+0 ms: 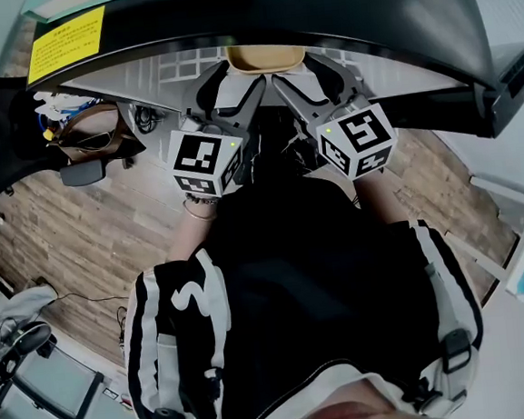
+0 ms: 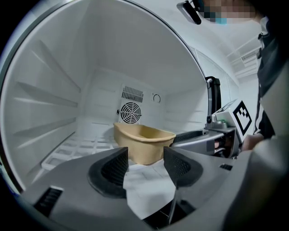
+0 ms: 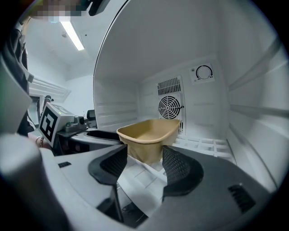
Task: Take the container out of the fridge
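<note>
White fridge walls (image 2: 54,90) surrounded both tools, with a fan grille (image 2: 131,112) at the back. I saw the tan container (image 2: 143,143) sitting on the white shelf (image 3: 203,145), empty as far as I could tell. My left gripper (image 2: 145,159) and right gripper (image 3: 144,159) both stood wide open, holding nothing, the tub just beyond their tips. It looked light, thin-walled and somewhat flexible, so I judged the rim at each side the best hold.

Bright, even white light fills the fridge (image 2: 90,67), a ceiling strip lamp (image 3: 72,35) glows, and fisheye edges curve and darken.
</note>
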Tool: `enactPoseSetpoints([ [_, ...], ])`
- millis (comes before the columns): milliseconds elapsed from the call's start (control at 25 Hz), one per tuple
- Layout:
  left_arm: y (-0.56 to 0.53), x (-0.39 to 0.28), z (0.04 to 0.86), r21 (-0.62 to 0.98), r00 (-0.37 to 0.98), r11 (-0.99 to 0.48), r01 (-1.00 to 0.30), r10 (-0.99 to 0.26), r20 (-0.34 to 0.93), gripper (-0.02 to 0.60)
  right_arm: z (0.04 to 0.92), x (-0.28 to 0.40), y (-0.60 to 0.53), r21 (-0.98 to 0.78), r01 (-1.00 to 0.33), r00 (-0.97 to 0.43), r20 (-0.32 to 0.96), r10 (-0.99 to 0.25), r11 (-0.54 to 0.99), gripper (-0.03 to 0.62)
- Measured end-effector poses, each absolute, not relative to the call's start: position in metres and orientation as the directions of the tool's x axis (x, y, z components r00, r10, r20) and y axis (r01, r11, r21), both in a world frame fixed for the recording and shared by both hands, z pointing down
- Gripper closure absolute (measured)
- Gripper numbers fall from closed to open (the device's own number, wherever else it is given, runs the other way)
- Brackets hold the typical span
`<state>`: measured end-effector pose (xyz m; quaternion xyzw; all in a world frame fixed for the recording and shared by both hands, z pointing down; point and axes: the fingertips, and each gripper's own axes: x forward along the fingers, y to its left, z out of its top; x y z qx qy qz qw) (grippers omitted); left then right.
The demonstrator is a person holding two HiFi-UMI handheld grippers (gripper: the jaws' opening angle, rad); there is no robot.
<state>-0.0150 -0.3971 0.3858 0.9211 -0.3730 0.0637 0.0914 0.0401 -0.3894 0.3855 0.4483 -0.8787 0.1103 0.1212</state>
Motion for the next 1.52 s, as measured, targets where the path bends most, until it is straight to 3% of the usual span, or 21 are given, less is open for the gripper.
enactPoseSetpoints([
  [320,-0.398,-0.013,0.39,0.111,0.703,-0.7,-0.705,-0.672,0.231,0.348,0.386,0.039,-0.391,-0.063,-0.827,-0.548,0.319,-0.774,0.559,0.364],
  [1520,-0.386,-0.016,0.379,0.108,0.682,-0.675,-0.73,-0.71,0.173,0.351,0.379,0.038,-0.38,-0.022,-0.859,-0.498,0.269,-0.825,0.512,0.367],
])
